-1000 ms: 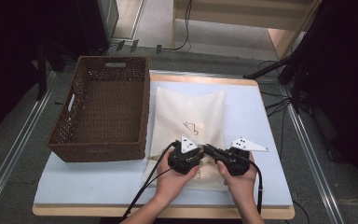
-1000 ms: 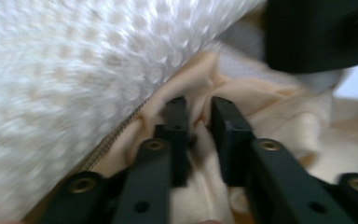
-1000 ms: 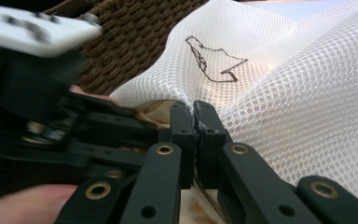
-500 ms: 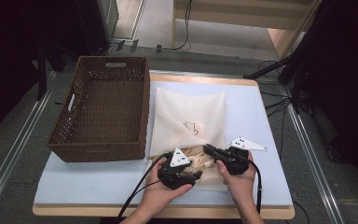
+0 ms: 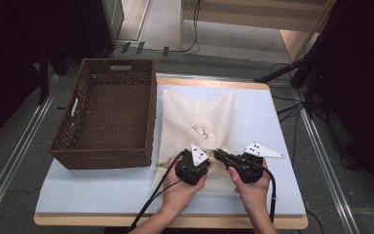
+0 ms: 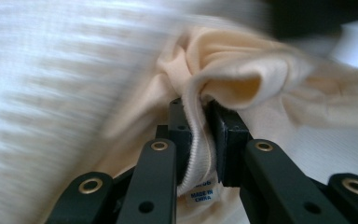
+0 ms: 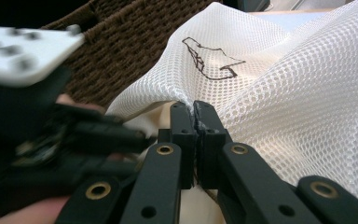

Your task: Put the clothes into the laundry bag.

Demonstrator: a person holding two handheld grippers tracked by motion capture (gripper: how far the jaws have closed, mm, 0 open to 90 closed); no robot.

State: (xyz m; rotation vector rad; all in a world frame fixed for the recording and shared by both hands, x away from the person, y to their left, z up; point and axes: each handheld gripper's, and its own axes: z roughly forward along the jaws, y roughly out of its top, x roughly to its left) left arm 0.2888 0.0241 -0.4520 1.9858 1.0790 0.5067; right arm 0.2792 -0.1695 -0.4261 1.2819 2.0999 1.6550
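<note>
Your left gripper (image 6: 198,135) has just been closing, and its jaws now pinch the ribbed hem of a cream knit garment (image 6: 242,88), with the sewn-in label hanging just below the pads. Your right gripper (image 7: 196,140) is clamped tight on the edge of the white mesh laundry bag (image 7: 279,84), jaws all but meeting on the thin netting.

Both things are light and limp: the garment will bunch and drape wherever you let it, and the mesh will sag and fold shut unless you keep its mouth under tension. The hem is a fair hold because it is thicker and less likely to slip; the bag's rim is the right place too.

From the left gripper, the garment billows up and ahead of the jaws. From the right gripper, the bag spreads ahead and to the right, with the left gripper (image 5: 193,165) close beside it. Whether the garment is already partly inside the bag is hard to tell. The wicker basket (image 5: 106,114) sits beyond, to the left, on the worktop (image 5: 92,195).
</note>
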